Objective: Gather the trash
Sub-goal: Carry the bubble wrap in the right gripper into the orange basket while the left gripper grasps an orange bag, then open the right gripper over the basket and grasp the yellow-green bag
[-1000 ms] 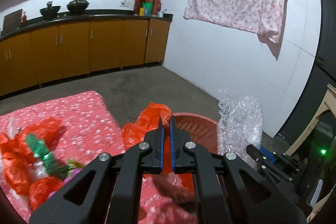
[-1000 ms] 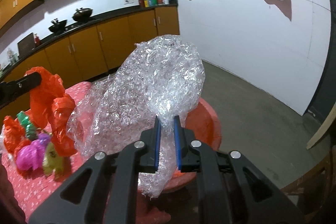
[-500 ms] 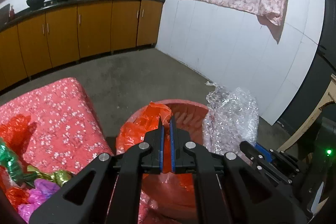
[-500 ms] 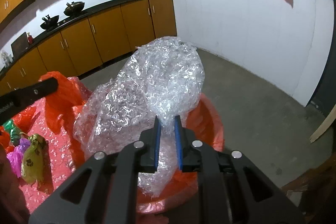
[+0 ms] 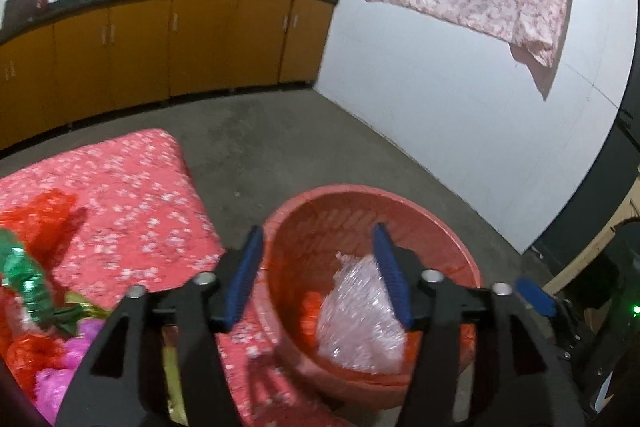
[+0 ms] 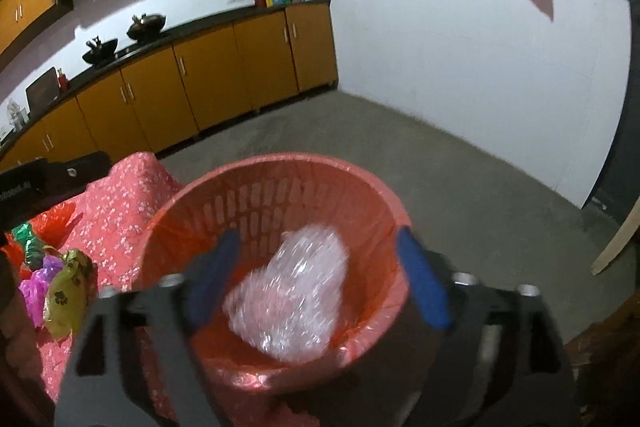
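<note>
left gripper [image 5: 318, 273]: jaws opening, stand wide apart, nothing between the pads; hangs over the near rim of the basket [image 5: 448, 223]
right gripper [image 6: 316, 277]: jaws opening, very wide, nothing pinched; bubble wrap [image 6: 290, 293] lies loose below the gap, inside the basket, blurred
orange bag [image 5: 310, 309]: in the basket too, a bit shows just beside the wrap
basket: red, slotted wall, on the floor against the table edge
remaining trash [image 5: 36, 291]: red, green, pink, yellow wrappers heaped on the flowered tablecloth [image 5: 132, 203], left of the basket in both views
key relation: heap lies left of both grippers; left gripper looks nearer, likely picks next
heap axis: no clear long axis, crumpled pile
risk: light wrappers may slip
</note>
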A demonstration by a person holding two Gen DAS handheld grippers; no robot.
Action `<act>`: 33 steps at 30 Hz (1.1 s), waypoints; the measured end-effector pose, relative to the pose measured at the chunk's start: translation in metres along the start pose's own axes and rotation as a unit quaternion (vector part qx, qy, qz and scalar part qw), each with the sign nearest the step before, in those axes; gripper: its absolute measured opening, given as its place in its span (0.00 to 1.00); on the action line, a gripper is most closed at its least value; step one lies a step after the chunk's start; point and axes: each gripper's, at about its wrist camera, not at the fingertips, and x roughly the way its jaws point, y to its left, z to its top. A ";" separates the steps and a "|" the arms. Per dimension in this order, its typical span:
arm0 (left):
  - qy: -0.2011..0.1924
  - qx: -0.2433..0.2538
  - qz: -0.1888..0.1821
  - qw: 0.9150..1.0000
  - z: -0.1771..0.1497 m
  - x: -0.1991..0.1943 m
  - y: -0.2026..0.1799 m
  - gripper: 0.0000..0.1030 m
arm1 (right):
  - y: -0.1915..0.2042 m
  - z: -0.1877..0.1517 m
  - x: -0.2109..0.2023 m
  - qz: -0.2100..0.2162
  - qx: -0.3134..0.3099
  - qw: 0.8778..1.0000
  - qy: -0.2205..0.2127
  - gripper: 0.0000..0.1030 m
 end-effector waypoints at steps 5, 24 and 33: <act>-0.045 0.004 0.046 0.998 -0.005 -0.047 0.012 0.87 | 0.007 0.003 -0.029 -0.019 -0.007 0.999 -0.045 0.96; -0.076 -0.029 0.270 0.959 -0.102 -0.192 0.139 0.96 | 0.141 -0.021 -0.071 0.104 -0.089 0.990 -0.031 0.95; -0.065 -0.065 0.274 0.957 -0.118 -0.190 0.167 0.96 | 0.200 -0.041 -0.038 0.141 -0.136 0.979 0.048 0.57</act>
